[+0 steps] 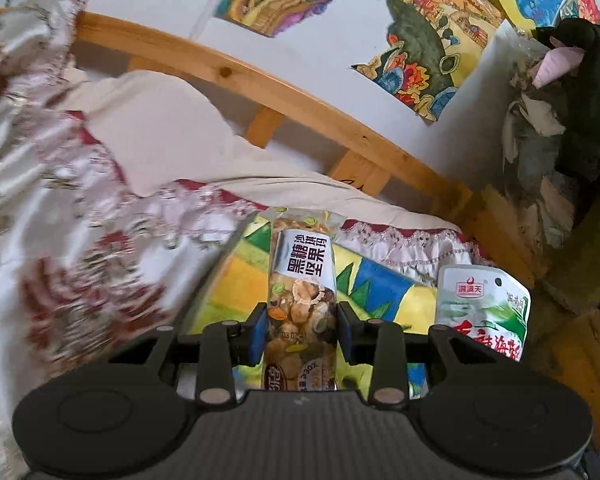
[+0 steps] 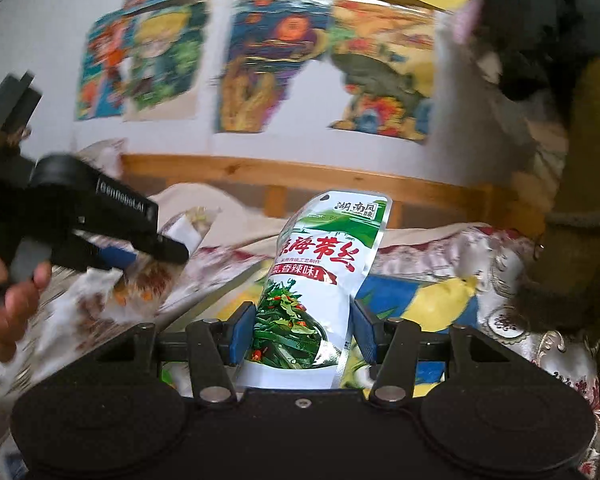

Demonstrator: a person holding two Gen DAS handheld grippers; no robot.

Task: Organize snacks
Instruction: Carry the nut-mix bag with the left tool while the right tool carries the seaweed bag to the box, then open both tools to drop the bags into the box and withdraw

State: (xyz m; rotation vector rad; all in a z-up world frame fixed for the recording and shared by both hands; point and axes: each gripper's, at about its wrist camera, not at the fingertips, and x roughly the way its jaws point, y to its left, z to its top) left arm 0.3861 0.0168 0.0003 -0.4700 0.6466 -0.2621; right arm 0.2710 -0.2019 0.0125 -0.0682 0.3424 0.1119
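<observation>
The left tool [image 1: 302,334] pinches a nut bar [image 1: 302,296] in a clear wrapper with a white label. Both blue pads [image 1: 259,336] press against the sides of the bar at its lower half. The bar stands roughly upright between the fingers, lifted clear of the bed below it.

The right tool [image 2: 302,338] grips a seaweed snack pouch [image 2: 316,292], white with green artwork and red lettering. The pads [image 2: 242,334] bear on the lower part of the pouch, which leans slightly toward the right of the frame. The same pouch shows in the left wrist view [image 1: 482,312], just beside the nut bar on its right and apart from it.

In the right wrist view the left tool [image 2: 140,246] appears at the left edge, held by a hand [image 2: 12,300]. The item in it is blurred there; it appears to be the wrapped bar.

Both snacks are held above a colourful sheet [image 1: 380,284] of yellow, blue and green that lies on the bed. A floral bedspread [image 1: 60,208] in white and red covers the bed. A wooden headboard [image 1: 228,68] runs behind it. Colourful drawings [image 2: 272,64] hang on the white wall above.
</observation>
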